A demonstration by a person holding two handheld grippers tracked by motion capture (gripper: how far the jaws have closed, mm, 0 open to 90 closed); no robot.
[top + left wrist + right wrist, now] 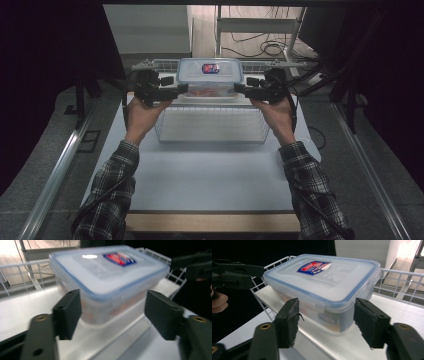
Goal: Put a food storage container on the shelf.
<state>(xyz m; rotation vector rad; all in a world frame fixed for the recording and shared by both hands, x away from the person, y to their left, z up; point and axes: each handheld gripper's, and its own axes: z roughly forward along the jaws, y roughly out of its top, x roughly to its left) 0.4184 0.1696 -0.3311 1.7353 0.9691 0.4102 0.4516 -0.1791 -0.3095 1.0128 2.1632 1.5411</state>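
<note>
Lidded food container flanked by two spread grippers, at 12 o'clock on the tabletop (pixel 210 175).

The container (pixel 210 75) is a clear rectangular tub with a pale, blue-rimmed snap lid and a red-and-blue label (pixel 210 68) on top; something orange shows blurrily through its wall, perhaps food. It sits level, lid up, its long axis running from 9 to 3 o'clock, on a white surface with a white wire rack (pixel 212 125) just toward 6 o'clock. The left gripper (pixel 182 89) faces its 9 o'clock end and the right gripper (pixel 239 89) its 3 o'clock end. In each gripper view the fingers (pixel 68 312) stand wide apart, straddling a corner without gripping anything.
</note>
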